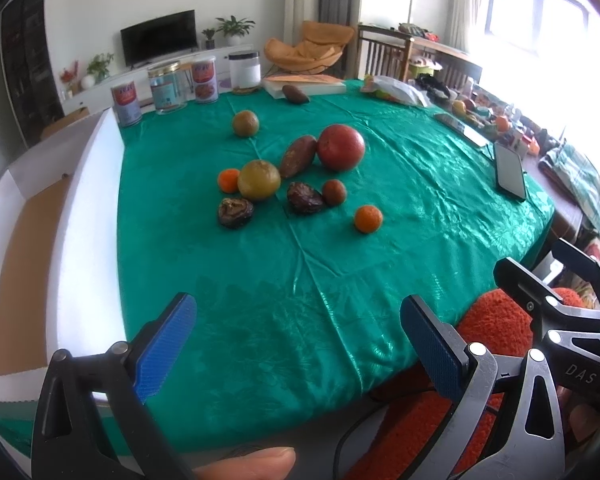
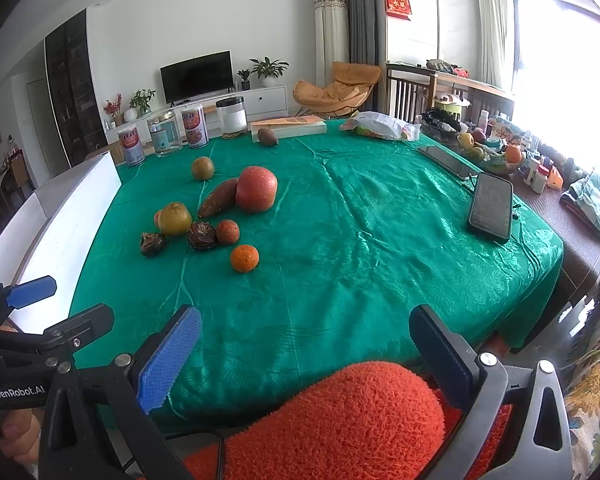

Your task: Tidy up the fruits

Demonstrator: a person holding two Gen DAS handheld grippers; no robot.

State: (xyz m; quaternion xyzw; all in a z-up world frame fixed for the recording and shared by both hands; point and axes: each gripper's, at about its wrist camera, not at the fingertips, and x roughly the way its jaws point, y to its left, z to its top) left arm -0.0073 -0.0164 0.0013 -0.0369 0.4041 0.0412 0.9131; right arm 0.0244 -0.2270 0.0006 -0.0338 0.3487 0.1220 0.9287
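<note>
Fruits lie in a cluster on the green tablecloth [image 1: 340,260]: a big red fruit [image 1: 340,147], a brown oblong fruit [image 1: 298,156], a yellow-green round fruit [image 1: 259,180], two small oranges [image 1: 368,219] [image 1: 228,180], two dark wrinkled fruits [image 1: 235,212] [image 1: 304,197], a small reddish one [image 1: 334,192] and a green-brown one farther back [image 1: 245,123]. The cluster also shows in the right wrist view, with the red fruit [image 2: 256,189] and the nearest orange [image 2: 244,258]. My left gripper [image 1: 300,344] is open and empty at the near table edge. My right gripper [image 2: 306,354] is open and empty beside it.
A white open cardboard box [image 1: 80,240] stands at the table's left edge. Cans and jars [image 1: 168,86], a flat box [image 1: 304,84] with another brown fruit [image 1: 295,94] line the far edge. Phones [image 2: 491,206] lie at right. An orange fuzzy cushion [image 2: 340,420] sits below the grippers.
</note>
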